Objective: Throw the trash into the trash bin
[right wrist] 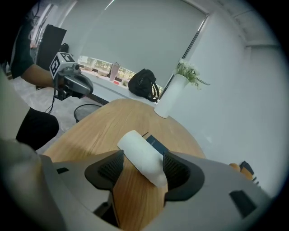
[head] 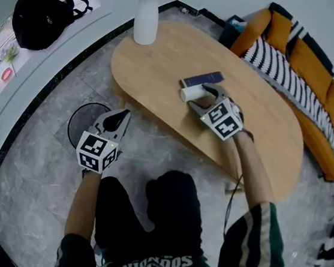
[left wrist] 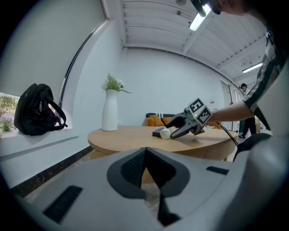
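Observation:
A white paper cup [head: 189, 93] lies on its side on the oval wooden table [head: 157, 62], touching a dark blue flat box [head: 202, 78]. My right gripper [head: 197, 97] is open with the cup [right wrist: 142, 155] between its jaws; a gap shows at the left pad, while the right pad sits close against the cup. My left gripper [head: 122, 117] is shut and empty, held over the floor beside the black wire trash bin [head: 78, 117]. In the left gripper view the right gripper [left wrist: 174, 131] and the cup [left wrist: 165, 133] show across the table.
A white vase [head: 146, 18] with flowers stands at the table's far end. A black backpack [head: 42, 15] rests on the window ledge. An orange and striped sofa [head: 308, 68] runs along the right. The person's knees are below the table edge.

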### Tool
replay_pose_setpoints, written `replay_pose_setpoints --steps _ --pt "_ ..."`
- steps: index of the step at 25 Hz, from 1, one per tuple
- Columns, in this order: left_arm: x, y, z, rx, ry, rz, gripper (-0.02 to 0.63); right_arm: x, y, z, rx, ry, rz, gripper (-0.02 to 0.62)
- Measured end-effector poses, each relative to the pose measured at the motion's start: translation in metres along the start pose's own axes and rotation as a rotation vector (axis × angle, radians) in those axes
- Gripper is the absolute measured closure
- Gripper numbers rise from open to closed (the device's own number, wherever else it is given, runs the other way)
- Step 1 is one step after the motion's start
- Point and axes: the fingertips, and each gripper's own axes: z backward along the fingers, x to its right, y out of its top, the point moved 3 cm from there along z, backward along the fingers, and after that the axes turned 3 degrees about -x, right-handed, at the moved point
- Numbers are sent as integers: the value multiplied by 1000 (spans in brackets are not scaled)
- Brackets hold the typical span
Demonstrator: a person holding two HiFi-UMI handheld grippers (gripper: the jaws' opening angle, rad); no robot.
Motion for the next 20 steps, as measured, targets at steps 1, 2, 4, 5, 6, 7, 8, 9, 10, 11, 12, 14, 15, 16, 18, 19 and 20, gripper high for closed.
replay_pose_setpoints --steps 1,2,4,5,6,7,8,9,10,11,12,14,15,16,18,19,20 --pt "0 -1 0 -1 1 1 604 0 2 -3 -3 9 4 344" --pt "-1 -1 0 -1 3 1 604 1 4 -5 -7 12 12 344" --pt "-3 -2 1 -2 7 2 604 3 9 -12 -11 13 24 344" --pt "-4 -3 2 -3 9 2 604 4 12 -15 -12 15 25 344" --pt "-5 -4 2 -5 11 3 604 5 14 -18 -12 18 22 344" --pt "-5 -5 3 -6 13 5 604 6 16 -22 -13 21 14 344" --pt "-6 -7 4 -7 15 6 604 7 18 -25 -15 24 3 344" --pt "-7 -8 5 -7 17 8 604 9 20 -28 -18 24 -9 344" --pt "-8 -9 6 -7 19 10 604 12 22 -31 -21 24 -20 344" --pt "-9 -9 8 -7 21 12 604 13 24 -33 -24 23 -30 344" --pt "-10 -10 9 -8 23 12 604 15 26 -35 -26 20 -42 344" --pt "-12 -12 12 -9 29 15 604 16 28 -37 -26 10 -57 355" --pt "-14 -13 14 -9 32 17 604 16 29 -38 -25 3 -59 364" --pt "-15 -13 15 -9 35 19 604 17 31 -38 -23 -5 -60 373" --pt "-17 -14 17 -8 40 21 604 19 33 -37 -19 -22 -56 392" --pt "-18 -14 19 -8 42 21 604 19 34 -37 -20 -29 -51 399" --pt "-19 -15 20 -7 44 21 604 19 35 -37 -21 -36 -43 403"
